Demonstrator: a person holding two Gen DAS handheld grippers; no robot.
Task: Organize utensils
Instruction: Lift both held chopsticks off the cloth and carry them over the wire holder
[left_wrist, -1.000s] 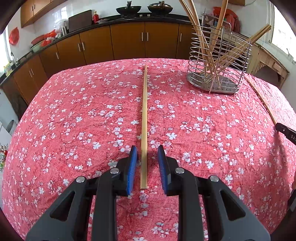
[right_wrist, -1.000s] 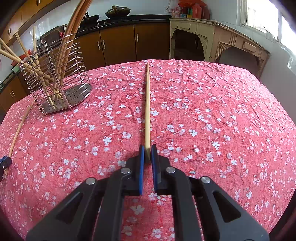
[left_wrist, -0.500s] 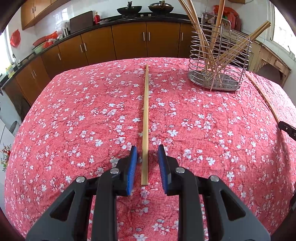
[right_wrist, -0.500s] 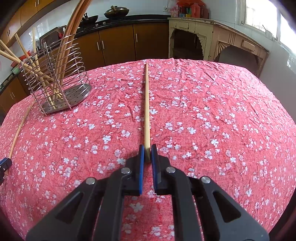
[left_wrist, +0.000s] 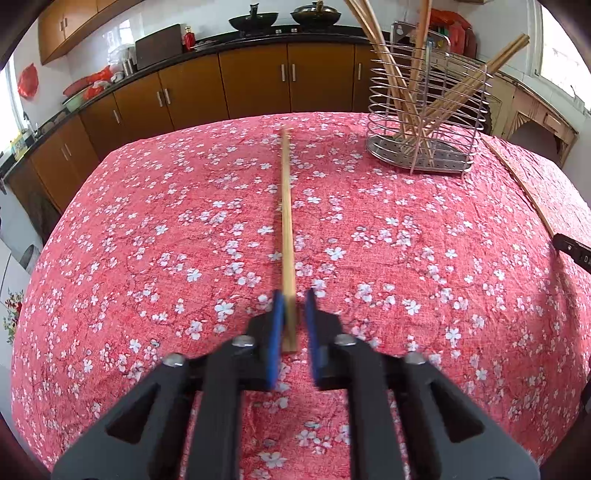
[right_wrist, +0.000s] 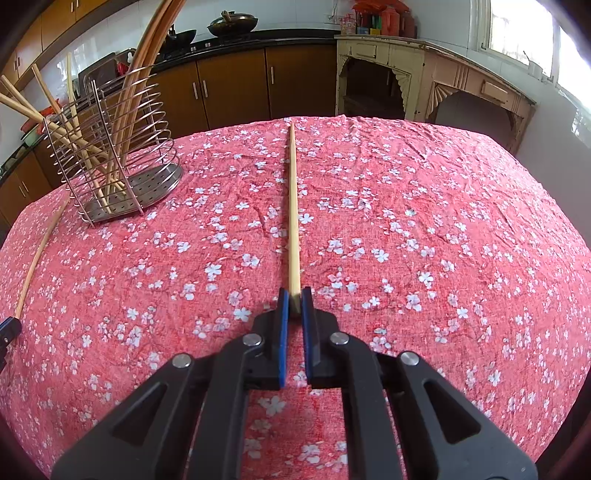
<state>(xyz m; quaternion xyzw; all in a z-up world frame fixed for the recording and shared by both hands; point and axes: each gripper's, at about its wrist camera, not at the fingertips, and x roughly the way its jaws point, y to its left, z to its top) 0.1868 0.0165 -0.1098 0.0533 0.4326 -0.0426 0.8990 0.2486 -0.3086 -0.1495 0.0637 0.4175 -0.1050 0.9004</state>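
A long wooden chopstick (left_wrist: 287, 221) lies on the red floral tablecloth (left_wrist: 147, 258) and runs away from me. Its near end sits between the fingers of my left gripper (left_wrist: 293, 317), whose jaws are closing. The left pad touches the stick and a thin gap shows at the right pad. My right gripper (right_wrist: 294, 302) is shut on the near end of a second chopstick (right_wrist: 293, 206), which rests on the cloth (right_wrist: 443, 258). A wire utensil holder (left_wrist: 424, 122) with several chopsticks stands at the far right in the left wrist view. The same holder (right_wrist: 114, 155) is at the far left in the right wrist view.
Brown kitchen cabinets (left_wrist: 221, 85) and a black counter with pans run behind the table. A cream-coloured cabinet (right_wrist: 424, 77) stands at the back right. The other gripper's tip (left_wrist: 572, 251) shows at the right edge, with its chopstick (left_wrist: 517, 188) ahead of it.
My left gripper's jaws have narrowed from a wide stance onto the chopstick's near end, and the stick has shifted slightly and blurs. The right gripper and its chopstick have stayed put.
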